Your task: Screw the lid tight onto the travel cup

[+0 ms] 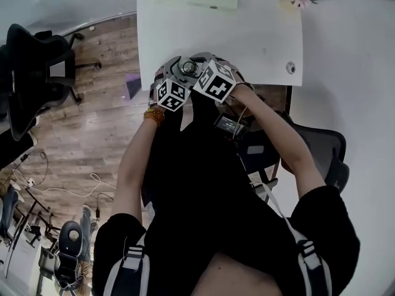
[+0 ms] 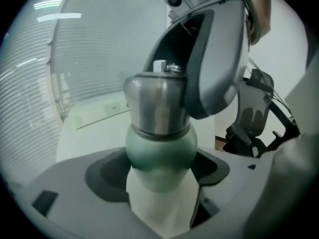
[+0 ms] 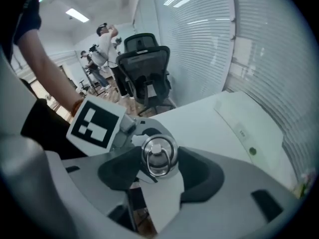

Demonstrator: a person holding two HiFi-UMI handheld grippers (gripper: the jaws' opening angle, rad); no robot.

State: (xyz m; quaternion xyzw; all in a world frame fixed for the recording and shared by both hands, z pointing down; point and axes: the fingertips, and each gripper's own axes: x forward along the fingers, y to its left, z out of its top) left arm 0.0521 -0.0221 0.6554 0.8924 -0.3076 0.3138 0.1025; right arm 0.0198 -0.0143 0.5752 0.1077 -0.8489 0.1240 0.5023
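Cup was held up by the near edge of the tabletop, nearer its left near corner, between my two grippers. No view showed its base, so I couldn't tell if it rested on anything. My left gripper was clenched on the cup's rounded green body, a pad on each side, with the cup upright in that view. My right gripper sat over the top, pointing steeply down, pinched on the steel lid with a pad on either side of its rim. From the left gripper view the lid looked level on the mouth with no gap at the seam. The threads weren't visible.

My read was that the step in hand was the tightening turn, lid seated but not confirmed tight.

To do it well:
- Line the right gripper up with the cup's axis. A tilted pull could cross-thread or skew the lid.
- Press down lightly while rolling the wrist clockwise.
- The body is round and smooth and likely to spin in the pads, so keep the left grip firm on the widest part.
- One roll probably isn't enough. Let go of the lid, roll back, regrip and turn again.
- Stop once the cup starts twisting in the left pads.
- Don't loosen the left grip while resetting, since it may be all that holds the cup up.
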